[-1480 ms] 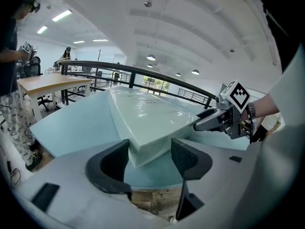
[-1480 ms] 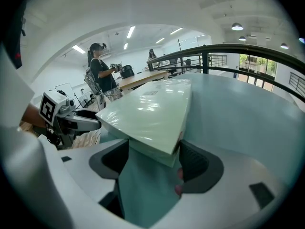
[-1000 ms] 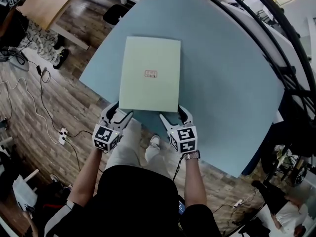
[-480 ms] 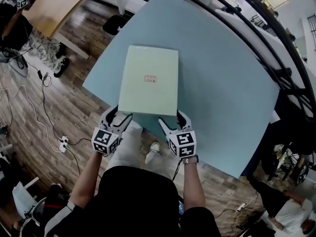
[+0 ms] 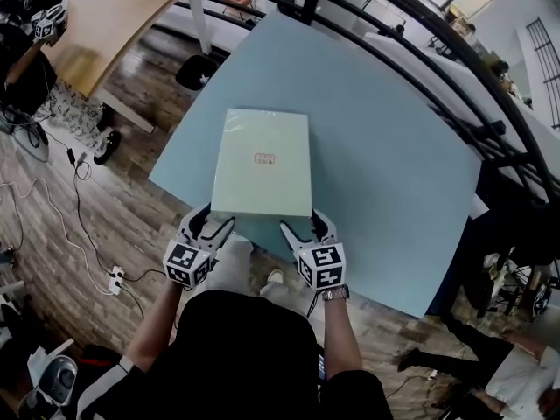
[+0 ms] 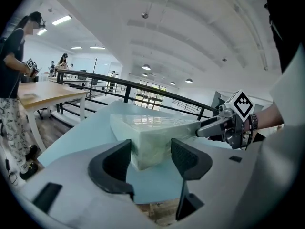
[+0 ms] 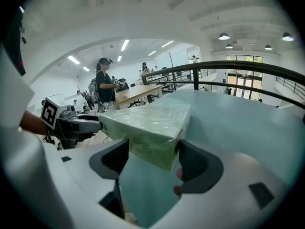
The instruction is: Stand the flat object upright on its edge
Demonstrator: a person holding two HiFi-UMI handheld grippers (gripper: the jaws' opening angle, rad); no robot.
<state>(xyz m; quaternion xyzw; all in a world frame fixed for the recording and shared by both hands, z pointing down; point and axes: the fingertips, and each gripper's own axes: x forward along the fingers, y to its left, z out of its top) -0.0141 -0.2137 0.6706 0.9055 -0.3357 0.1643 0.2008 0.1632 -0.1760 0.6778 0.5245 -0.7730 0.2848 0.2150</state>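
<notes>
Head view: left hand-held gripper (image 5: pixel 213 218), right hand-held gripper (image 5: pixel 301 220), both wide, straddle box (image 5: pixel 261 161) corners.

1. The flat pack (image 5: pixel 262 162) lies flat on the table (image 5: pixel 394 191), close to the table's near edge.
2. The left gripper (image 5: pixel 214 218) sits at the pack's 7 o'clock corner, which stands between its parted jaws.
3. The right gripper (image 5: pixel 300 220) straddles the 5 o'clock corner the same way.
4. A desk (image 5: pixel 114 16) stands at 10 o'clock, apart from the table.
5. A railing (image 5: pixel 484 132) runs behind the table, from 12 to 3 o'clock.
</notes>
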